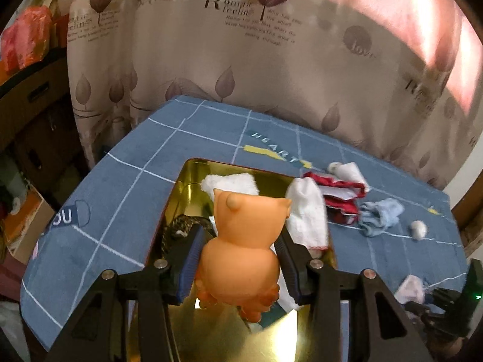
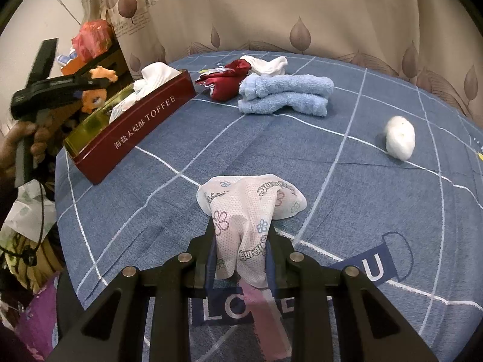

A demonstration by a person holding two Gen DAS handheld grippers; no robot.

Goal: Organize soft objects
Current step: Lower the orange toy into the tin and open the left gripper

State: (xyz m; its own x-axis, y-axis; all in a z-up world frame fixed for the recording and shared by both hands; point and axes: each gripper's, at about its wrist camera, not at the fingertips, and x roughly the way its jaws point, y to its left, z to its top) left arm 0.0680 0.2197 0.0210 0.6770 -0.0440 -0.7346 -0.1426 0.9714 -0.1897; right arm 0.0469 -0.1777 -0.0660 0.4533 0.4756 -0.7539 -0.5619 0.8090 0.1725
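I have the left gripper (image 1: 241, 253) clamped on the orange owl toy (image 1: 241, 241), held above the open tin (image 1: 193, 178), so I judge this piece is about to go in but is not down yet. Inside the tin I can see a white cloth (image 1: 232, 182), something dark and braided (image 1: 184, 226), and a white sock (image 1: 308, 214) draped over the far rim. My right gripper (image 2: 241, 241) is closed on a patterned white tissue pack (image 2: 250, 208), lifted over the blue tablecloth (image 2: 362, 241), well apart from the tin. Left on the cloth are the blue towel (image 2: 286, 93), the red cloth (image 2: 226, 80), another white sock (image 2: 268, 63) behind them, and a cotton ball (image 2: 400, 137) off to the right. I reckon the job is roughly half done, with two pieces in hand and four waiting.
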